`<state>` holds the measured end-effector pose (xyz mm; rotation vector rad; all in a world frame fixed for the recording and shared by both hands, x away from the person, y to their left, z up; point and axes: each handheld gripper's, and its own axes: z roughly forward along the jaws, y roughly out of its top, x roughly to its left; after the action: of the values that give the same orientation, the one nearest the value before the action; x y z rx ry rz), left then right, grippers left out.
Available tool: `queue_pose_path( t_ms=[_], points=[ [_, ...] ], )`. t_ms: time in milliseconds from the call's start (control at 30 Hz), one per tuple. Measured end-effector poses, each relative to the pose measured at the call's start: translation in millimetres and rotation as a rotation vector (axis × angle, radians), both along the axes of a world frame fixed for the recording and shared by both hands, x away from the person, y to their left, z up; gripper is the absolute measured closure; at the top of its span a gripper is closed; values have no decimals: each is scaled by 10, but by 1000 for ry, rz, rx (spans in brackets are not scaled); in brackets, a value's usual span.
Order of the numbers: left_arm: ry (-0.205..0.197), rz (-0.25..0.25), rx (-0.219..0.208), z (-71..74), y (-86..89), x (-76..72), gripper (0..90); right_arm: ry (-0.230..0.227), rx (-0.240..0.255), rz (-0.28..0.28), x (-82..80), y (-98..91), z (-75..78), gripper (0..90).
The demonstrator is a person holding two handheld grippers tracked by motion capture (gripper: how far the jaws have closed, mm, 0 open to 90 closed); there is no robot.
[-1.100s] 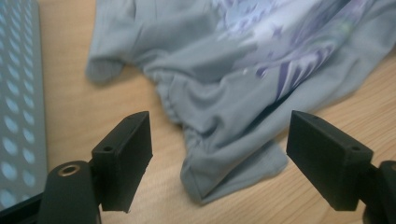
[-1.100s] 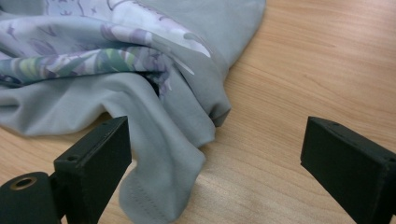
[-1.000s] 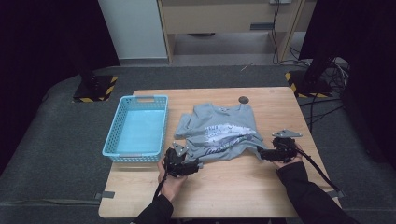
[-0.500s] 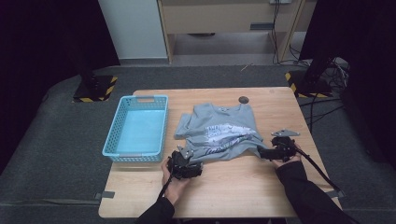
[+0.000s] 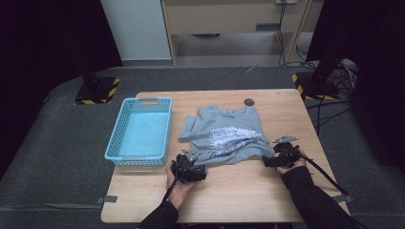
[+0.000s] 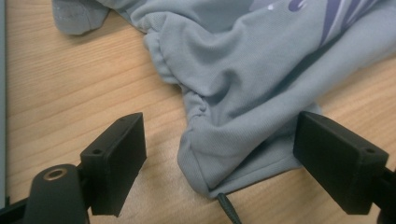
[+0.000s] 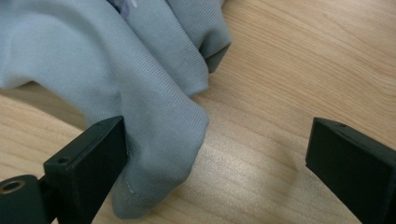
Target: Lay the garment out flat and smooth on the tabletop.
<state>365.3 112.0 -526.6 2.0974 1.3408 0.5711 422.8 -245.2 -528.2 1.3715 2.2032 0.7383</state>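
A grey T-shirt (image 5: pixel 224 136) with a purple and white print lies crumpled on the wooden table (image 5: pixel 267 191). My left gripper (image 5: pixel 191 171) sits at the shirt's front left corner. It is open, and a bunched corner of the shirt (image 6: pixel 224 154) lies between its jaws on the wood. My right gripper (image 5: pixel 273 161) is at the shirt's front right corner. It is open too, with a fold of the shirt (image 7: pixel 159 135) resting against its left jaw.
A light blue plastic basket (image 5: pixel 141 131) stands to the left of the shirt. A small dark round disc (image 5: pixel 249 101) lies near the table's far edge. Bare wood stretches in front of both grippers. Black stands and cables stand on the floor around the table.
Both hands shifted slightly toward the person's side; the shirt's front edge has been drawn a little flatter and wider. The jaws stand open at its corners.
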Motion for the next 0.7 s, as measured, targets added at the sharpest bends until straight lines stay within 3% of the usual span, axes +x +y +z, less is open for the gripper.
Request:
queue_pose_path(
  t_ms=[100, 233, 367, 500, 600, 700],
  points=[
    [17, -20, 9, 15, 20, -50, 158, -1, -8, 15, -29, -8, 4, 55],
    [37, -64, 42, 45, 60, -138, 145, 20, 28, 30, -88, -104, -9, 53],
    [69, -95, 44, 61, 120, -192, 138, 34, 31, 41, -161, -182, -5, 53],
    [100, -106, 42, 78, 196, -242, 133, 46, 13, 73, -289, -227, 10, 50],
    [106, -109, 74, 105, 241, -311, 132, 56, -8, 86, -375, -265, 28, 43],
    [76, -92, 5, 159, 282, -343, 141, 45, 2, 93, -424, -285, 71, 36]
  ],
)
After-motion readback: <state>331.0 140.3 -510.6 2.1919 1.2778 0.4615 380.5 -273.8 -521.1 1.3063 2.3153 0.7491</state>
